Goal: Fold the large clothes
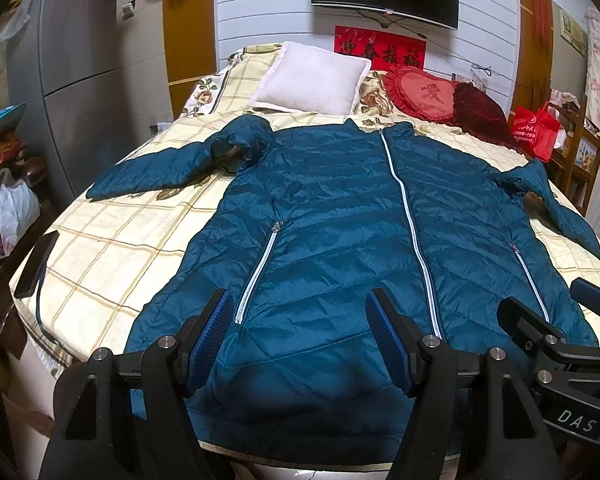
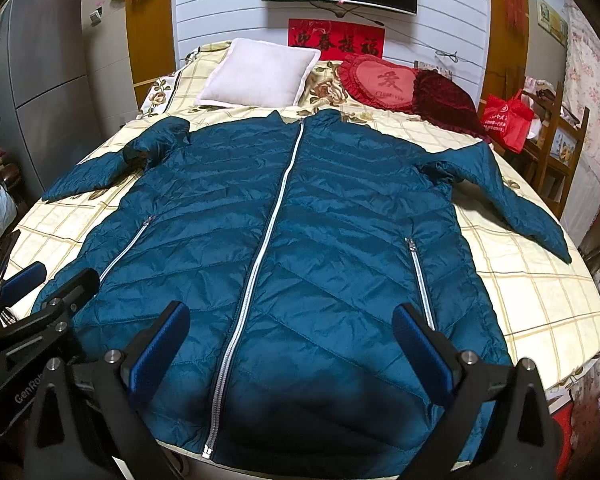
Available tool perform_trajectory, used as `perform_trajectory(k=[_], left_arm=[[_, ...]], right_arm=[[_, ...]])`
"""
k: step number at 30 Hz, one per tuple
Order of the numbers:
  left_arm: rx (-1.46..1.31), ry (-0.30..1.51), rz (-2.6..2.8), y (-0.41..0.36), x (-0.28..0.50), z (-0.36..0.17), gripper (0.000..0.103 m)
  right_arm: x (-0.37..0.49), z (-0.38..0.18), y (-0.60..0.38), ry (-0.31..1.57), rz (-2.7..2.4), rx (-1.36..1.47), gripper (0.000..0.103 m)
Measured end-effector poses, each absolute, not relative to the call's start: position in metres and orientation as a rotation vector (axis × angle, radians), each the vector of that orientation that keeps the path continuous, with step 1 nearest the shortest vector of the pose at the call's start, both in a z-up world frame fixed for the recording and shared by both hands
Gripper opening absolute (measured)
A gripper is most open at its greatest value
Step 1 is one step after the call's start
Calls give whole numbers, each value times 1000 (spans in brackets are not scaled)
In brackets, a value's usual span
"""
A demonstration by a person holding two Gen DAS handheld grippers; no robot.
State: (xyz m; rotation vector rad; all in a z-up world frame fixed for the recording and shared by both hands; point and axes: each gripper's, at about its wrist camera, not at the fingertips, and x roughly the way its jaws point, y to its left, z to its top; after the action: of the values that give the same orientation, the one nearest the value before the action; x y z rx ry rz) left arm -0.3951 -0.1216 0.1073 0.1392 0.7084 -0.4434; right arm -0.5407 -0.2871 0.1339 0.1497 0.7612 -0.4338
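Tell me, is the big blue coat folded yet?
Not yet. Done: the blue coat lies flat and zipped on the bed. In hand: nothing; the left tongs and right tongs hover open over its hem. Left: both sleeves and all folds.

jacket (image 2: 300,216): glossy quilted cloth | bedspread (image 2: 532,292): matt checked cloth | pillow (image 2: 256,74): soft matt fabric

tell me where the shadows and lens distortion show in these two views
Left wrist view: dark shadow over the hem of the teal quilted puffer jacket, and the yellow checked bedspread bulges into a curve. Right wrist view: same hem shadow, black vignette in the corners.
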Motion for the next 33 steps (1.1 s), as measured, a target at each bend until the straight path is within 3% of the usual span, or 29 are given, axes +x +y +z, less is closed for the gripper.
perform_trajectory(k=[33], left_arm=[[148,707,-437,-125,-391,109,59]], right_arm=[[-536,128,-292,763,-428,167,103]])
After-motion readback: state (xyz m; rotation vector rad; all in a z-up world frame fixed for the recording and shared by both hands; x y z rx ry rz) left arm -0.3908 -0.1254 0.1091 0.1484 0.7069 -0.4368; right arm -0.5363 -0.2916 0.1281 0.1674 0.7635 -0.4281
